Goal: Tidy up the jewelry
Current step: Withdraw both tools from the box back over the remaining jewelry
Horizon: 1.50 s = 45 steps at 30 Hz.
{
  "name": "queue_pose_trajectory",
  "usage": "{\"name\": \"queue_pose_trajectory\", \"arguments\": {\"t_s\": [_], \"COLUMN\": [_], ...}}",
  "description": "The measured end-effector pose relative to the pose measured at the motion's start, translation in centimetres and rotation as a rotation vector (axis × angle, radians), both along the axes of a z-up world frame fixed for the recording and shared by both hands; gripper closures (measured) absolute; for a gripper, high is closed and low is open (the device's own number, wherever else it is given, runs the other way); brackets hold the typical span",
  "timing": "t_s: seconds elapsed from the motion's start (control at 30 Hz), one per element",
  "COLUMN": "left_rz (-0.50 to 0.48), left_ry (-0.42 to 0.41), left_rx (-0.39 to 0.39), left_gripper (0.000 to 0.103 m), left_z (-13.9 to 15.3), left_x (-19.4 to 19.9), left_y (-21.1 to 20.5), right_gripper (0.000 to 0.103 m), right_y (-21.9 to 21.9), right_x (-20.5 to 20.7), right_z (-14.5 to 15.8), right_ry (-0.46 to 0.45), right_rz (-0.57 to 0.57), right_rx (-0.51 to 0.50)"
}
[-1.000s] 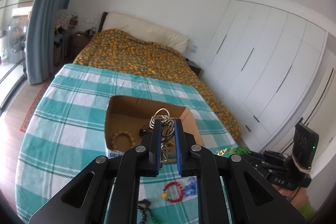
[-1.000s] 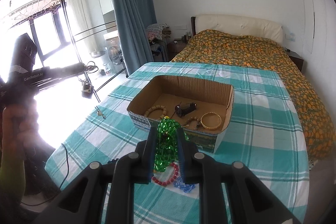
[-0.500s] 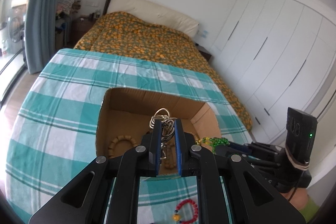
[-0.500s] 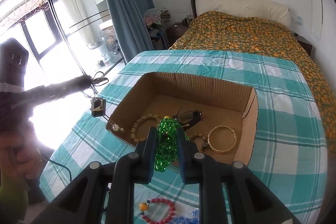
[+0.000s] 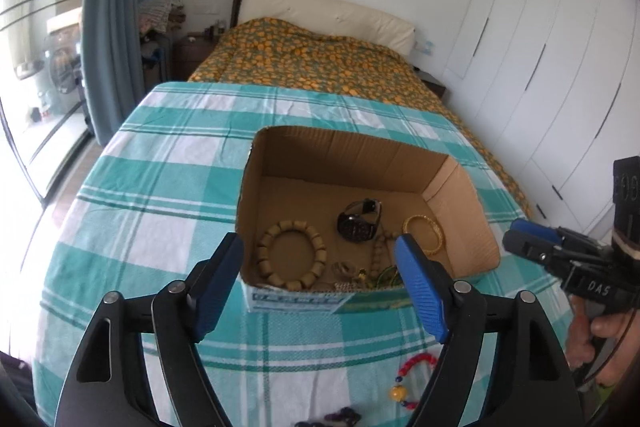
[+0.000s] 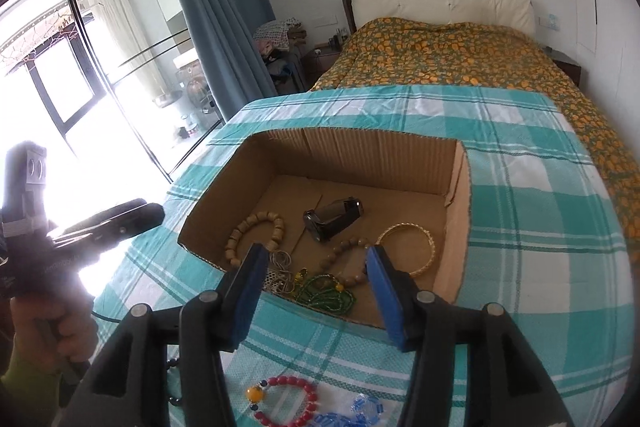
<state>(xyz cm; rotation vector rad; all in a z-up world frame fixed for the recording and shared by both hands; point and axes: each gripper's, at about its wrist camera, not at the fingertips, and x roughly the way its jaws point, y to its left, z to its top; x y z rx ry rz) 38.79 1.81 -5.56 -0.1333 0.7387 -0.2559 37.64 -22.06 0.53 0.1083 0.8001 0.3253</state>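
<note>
The box (image 6: 460, 187) sits on the checked cloth (image 5: 160, 187), which lies bare on every side of it but the near one. Inside, by its near wall, lie the green beads (image 6: 328, 293) and silver chain (image 6: 280, 273), with a watch (image 5: 358, 221), bangle (image 6: 406, 247) and wood bracelet (image 5: 290, 255) behind. The left gripper (image 5: 320, 287) and right gripper (image 6: 316, 293) hover over that near wall, both jaws opening wide, holding and touching nothing. A red bracelet (image 6: 286, 401) lies outside the box, on the near side.
</note>
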Motion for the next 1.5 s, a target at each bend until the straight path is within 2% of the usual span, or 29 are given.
{"name": "queue_pose_trajectory", "arguments": {"t_s": [0.1,0.2,0.4,0.57,0.63,0.7,0.77,0.97,1.07,1.3,1.5], "left_rz": [0.004,0.006,0.016,0.008,0.011,0.013,0.016,0.012,0.018,0.059,0.061], "left_ry": [-0.010,-0.006,0.047,0.119,0.139,0.149,0.155,0.102,0.108,0.103,0.097], "left_rx": [0.032,0.066,0.090,0.095,0.105,0.111,0.129,0.209,0.232,0.227,0.227], "left_gripper": [0.014,0.013,0.012,0.012,0.012,0.012,0.012,0.012,0.012,0.000,0.000], "left_z": [-0.2,-1.2,-4.8,-8.5,-9.8,-11.0,-11.9,-12.9,-13.7,-14.1,-14.2], "left_x": [-3.5,-7.2,-13.7,-17.2,-18.4,-19.4,-20.0,-21.0,-20.9,-20.9,-21.0], "left_y": [0.5,0.6,0.2,-1.0,-1.5,-1.8,-2.1,-2.6,-2.6,-2.0,-2.0], "right_gripper": [0.044,0.043,0.039,0.038,0.038,0.036,0.025,0.024,0.022,0.016,0.014], "right_y": [-1.0,-2.2,-2.6,-1.6,-1.2,-0.9,-0.8,-1.1,-1.2,-1.4,-1.3], "right_x": [-3.6,-7.6,-15.7,-20.5,-21.9,-22.8,-23.2,-23.4,-23.6,-23.6,-23.7], "right_z": [0.1,-1.1,-6.1,-10.6,-11.4,-11.9,-12.1,-12.9,-13.0,-13.2,-13.3], "right_ry": [-0.024,-0.019,0.029,0.096,0.095,0.078,0.057,0.043,0.035,0.032,0.017], "right_rz": [-0.041,-0.092,-0.189,-0.177,-0.161,-0.157,-0.166,-0.209,-0.216,-0.227,-0.241], "right_rx": [-0.046,-0.097,-0.181,-0.242,-0.256,-0.264,-0.268,-0.264,-0.263,-0.258,-0.254]}}
